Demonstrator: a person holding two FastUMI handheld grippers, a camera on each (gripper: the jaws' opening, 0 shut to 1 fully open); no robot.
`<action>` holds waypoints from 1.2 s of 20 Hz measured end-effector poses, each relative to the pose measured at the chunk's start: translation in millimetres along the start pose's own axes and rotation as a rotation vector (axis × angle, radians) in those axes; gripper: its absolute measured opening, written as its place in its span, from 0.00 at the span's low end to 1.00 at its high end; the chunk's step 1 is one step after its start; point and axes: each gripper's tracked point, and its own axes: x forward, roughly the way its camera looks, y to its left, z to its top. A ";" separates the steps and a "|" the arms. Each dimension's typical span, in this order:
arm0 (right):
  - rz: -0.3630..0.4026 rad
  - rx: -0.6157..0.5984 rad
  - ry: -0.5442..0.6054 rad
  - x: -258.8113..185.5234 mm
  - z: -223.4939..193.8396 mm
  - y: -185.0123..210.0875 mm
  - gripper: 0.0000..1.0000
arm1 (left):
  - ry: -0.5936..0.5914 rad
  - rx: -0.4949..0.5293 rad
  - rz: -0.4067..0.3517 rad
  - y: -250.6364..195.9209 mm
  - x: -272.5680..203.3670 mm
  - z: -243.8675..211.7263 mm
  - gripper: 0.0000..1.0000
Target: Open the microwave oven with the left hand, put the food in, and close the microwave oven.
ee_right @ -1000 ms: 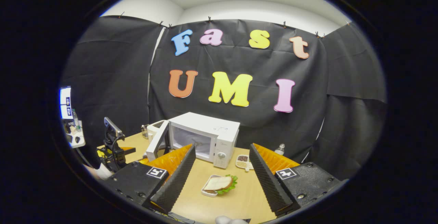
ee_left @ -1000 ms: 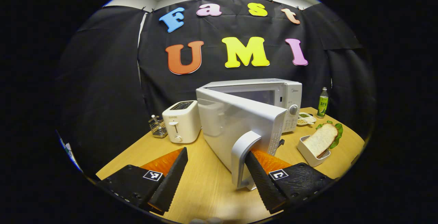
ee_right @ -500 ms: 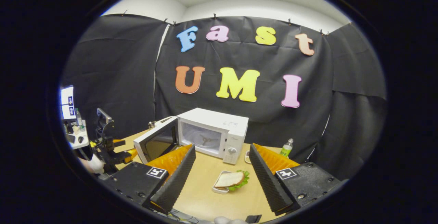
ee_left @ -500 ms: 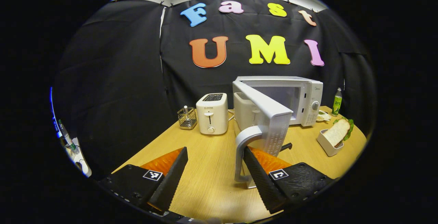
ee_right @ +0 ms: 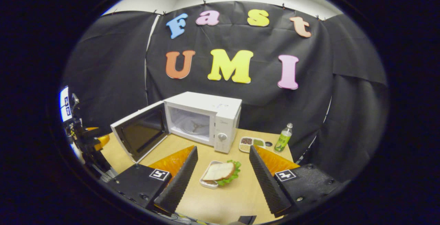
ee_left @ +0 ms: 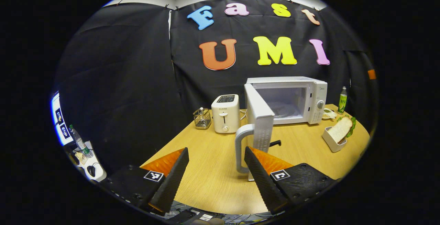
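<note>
Swinging wide since a second ago, when barely ajar: microwave oven [ee_right: 202,118] door [ee_right: 139,135], now standing far out from the cavity, turntable on view. Opening step judged all but done; loading the food next. Wooden bench [ee_left: 213,170] underneath, ringed by black cloth booth wall, white ceiling above. Beside the oven on the left gripper view's left side, a white toaster [ee_left: 225,113] and a small wire rack [ee_left: 201,118]. Near the oven's control side, a green bottle [ee_right: 283,137] and a small divided dish [ee_right: 252,143]. Food — sandwich [ee_right: 220,172] with lettuce in a white tray — not yet lifted, lying on the bench just ahead of the right gripper [ee_right: 222,177], fingers spread apart, framing it without touching. Left gripper [ee_left: 216,175] fingers also apart, one of them just beside the door handle [ee_left: 242,149], contact too close to call, nothing clamped.
</note>
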 end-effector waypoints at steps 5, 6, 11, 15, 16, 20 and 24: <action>0.088 0.090 0.208 71.8 -76.1 -41.2 0.92 | -0.053 0.006 -0.045 -50.5 -21.5 48.9 0.96; 0.122 0.127 0.249 86.0 -91.3 -45.1 0.90 | -0.065 0.016 -0.048 -58.9 -24.9 59.5 0.96; 0.327 0.454 0.491 144.1 -141.4 -32.5 0.73 | -0.105 0.024 -0.011 -91.9 -40.8 106.3 0.96; 0.434 0.678 0.604 174.5 -150.8 -22.8 0.81 | -0.091 0.033 0.032 -111.1 -48.4 114.7 0.96; 0.459 0.734 0.630 180.5 -152.5 -19.6 0.78 | -0.085 0.038 0.043 -114.2 -50.2 114.3 0.96; 0.500 0.880 0.723 185.7 -151.8 -13.6 0.64 | -0.056 0.049 0.065 -126.1 -56.5 108.2 0.97; 0.516 0.948 0.786 186.8 -152.9 -6.2 0.35 | -0.049 0.051 0.054 -129.5 -56.0 106.3 0.96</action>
